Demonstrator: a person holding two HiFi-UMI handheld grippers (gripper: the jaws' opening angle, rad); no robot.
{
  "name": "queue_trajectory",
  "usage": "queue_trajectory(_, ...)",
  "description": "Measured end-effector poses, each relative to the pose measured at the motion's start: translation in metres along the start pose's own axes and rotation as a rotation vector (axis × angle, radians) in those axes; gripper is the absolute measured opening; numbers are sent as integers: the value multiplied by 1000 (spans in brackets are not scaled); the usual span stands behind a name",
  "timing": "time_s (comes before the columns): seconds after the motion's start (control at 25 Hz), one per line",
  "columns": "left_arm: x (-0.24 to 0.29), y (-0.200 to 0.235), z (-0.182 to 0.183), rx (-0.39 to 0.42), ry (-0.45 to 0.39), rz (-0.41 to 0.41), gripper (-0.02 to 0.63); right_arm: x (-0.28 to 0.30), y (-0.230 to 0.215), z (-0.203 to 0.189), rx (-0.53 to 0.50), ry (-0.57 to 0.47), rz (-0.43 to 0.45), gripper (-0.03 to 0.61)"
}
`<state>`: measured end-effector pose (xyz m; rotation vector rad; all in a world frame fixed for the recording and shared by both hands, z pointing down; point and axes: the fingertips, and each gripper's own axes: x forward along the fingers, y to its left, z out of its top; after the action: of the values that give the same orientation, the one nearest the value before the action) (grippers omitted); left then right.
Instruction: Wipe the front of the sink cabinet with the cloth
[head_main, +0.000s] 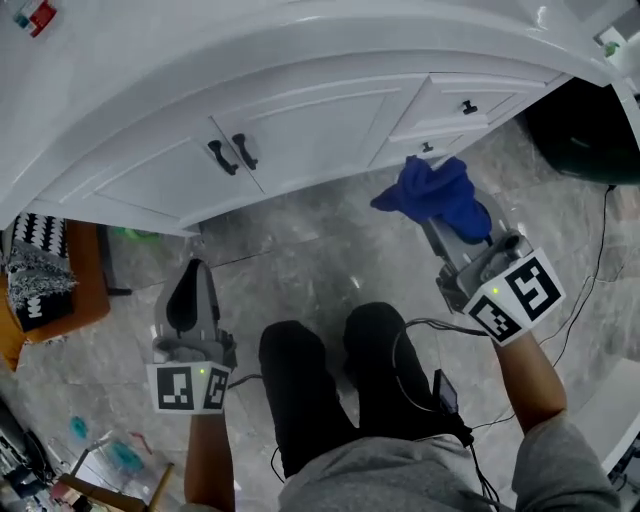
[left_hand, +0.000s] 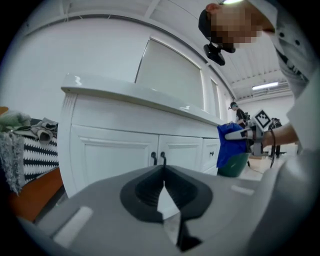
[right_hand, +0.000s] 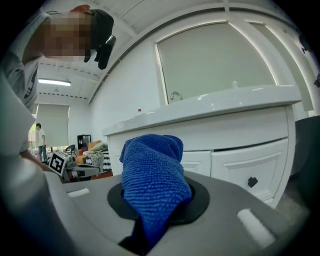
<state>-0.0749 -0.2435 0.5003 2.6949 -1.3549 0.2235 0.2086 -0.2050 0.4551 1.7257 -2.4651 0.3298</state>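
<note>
The white sink cabinet (head_main: 300, 130) curves across the top of the head view, with two doors, black handles (head_main: 232, 153) and drawers at the right. My right gripper (head_main: 452, 222) is shut on a blue cloth (head_main: 432, 195), held a little short of the drawer fronts (head_main: 465, 105). In the right gripper view the cloth (right_hand: 152, 185) bulges up from between the jaws, with the cabinet (right_hand: 235, 165) behind it. My left gripper (head_main: 190, 290) is shut and holds nothing, low at the left. Its view looks at the cabinet doors (left_hand: 130, 152).
The floor is grey marble tile (head_main: 300, 260). An orange seat with a black-and-white patterned cloth (head_main: 35, 265) stands at the left. A dark green bin (head_main: 580, 130) sits to the right of the cabinet. The person's dark trouser legs (head_main: 340, 380) and cables lie between the grippers.
</note>
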Motion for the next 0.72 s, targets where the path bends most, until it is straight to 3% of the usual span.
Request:
queue_trajectory(0.16, -26, -19, 77, -40, 5, -22, 11, -29, 4, 68, 39, 12, -47, 71)
queue_trajectory(0.48, -88, -49, 261, -64, 32, -39, 11, -108, 46, 239, 95, 38, -69, 72)
queue_trajectory(0.72, -128, -73, 356, -54, -21, -61, 11, -153, 70, 315, 41, 4, -101, 74)
